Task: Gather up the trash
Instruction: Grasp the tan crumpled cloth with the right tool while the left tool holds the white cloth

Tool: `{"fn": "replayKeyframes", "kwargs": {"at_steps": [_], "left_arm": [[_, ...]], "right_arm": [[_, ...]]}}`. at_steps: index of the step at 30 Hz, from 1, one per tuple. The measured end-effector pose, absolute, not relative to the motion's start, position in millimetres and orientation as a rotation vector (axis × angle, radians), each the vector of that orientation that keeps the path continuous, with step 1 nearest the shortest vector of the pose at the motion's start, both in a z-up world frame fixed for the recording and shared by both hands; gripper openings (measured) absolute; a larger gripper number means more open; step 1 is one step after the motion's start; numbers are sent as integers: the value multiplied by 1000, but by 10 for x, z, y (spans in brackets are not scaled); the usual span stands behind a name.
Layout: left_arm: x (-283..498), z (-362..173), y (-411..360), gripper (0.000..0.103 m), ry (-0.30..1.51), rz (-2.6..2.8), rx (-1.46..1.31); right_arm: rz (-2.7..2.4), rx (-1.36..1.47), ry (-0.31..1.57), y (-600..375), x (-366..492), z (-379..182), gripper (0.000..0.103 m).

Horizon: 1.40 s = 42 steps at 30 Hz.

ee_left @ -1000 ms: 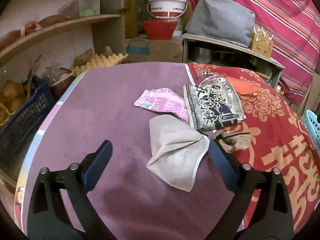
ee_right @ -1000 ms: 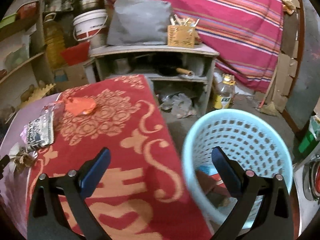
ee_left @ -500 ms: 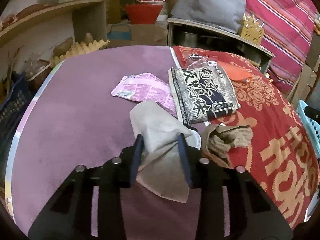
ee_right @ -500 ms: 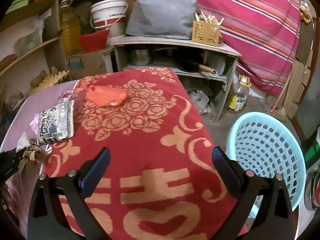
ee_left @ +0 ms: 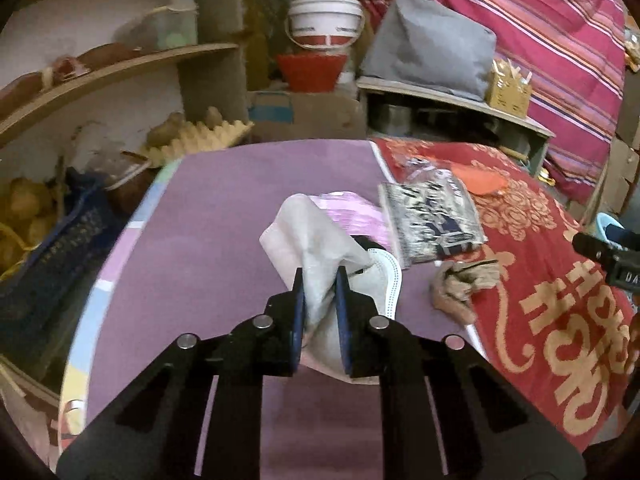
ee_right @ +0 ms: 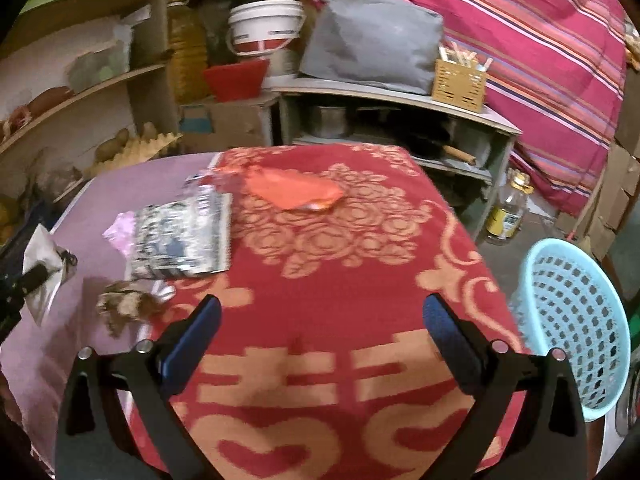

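Observation:
My left gripper point(ee_left: 319, 280) is shut on a grey face mask point(ee_left: 316, 236) and holds it lifted above the purple tabletop point(ee_left: 224, 208); the mask also shows in the right wrist view point(ee_right: 42, 268). Behind it lie a pink wrapper point(ee_left: 356, 216), a black-and-white snack packet point(ee_left: 434, 220), an orange wrapper point(ee_left: 480, 178) and a crumpled brown scrap point(ee_left: 460, 284). My right gripper point(ee_right: 320, 328) is open and empty above the red patterned cloth point(ee_right: 344, 264). A light blue trash basket point(ee_right: 576, 320) stands on the floor at the right.
Shelves with jars and produce point(ee_left: 100, 68) stand at the left, with a dark blue crate point(ee_left: 52, 256) below. A low grey cabinet point(ee_right: 400, 120) with pots and a grey bag sits behind the table. A bottle point(ee_right: 508, 212) stands on the floor.
My left gripper closed on the face mask and lifted it off the table. My right gripper swung left from over the basket to above the red cloth.

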<state>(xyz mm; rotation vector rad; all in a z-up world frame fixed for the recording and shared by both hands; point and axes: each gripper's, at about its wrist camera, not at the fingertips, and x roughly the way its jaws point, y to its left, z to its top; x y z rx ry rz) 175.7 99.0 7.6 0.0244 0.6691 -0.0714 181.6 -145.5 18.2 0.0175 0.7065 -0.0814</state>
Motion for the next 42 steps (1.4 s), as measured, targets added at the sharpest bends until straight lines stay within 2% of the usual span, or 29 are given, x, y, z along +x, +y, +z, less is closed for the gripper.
{"fn": "replayKeyframes", "kwargs": {"at_steps": [13,28,29,31,33,37,42], "left_arm": [[1503,42,1761,13,658,29,-30],[1430,-44,2161,13,656,74,-74],[1431,-46,2162,13,656,73,-74],[1441,-45,2161,13,656,73,-72],[1441,-47,2162,13,656,72,-73],[1476,-8,2086,13,652,69,-65],[1506,90,1864,13,638,55,-45]], "right_arm": [[37,-61,726,-590,1817,47,98],[80,-158,789,-52,2095,-224,97],[86,-162,792,-39,2109,-232,92],[107,-163,811,-30,2144,-255,69],[139,-147,827,-51,2172,-268,60],[166,-136,800,-135,2125,-193,54],[176,-106,765,-412,2003,-14,54]]}}
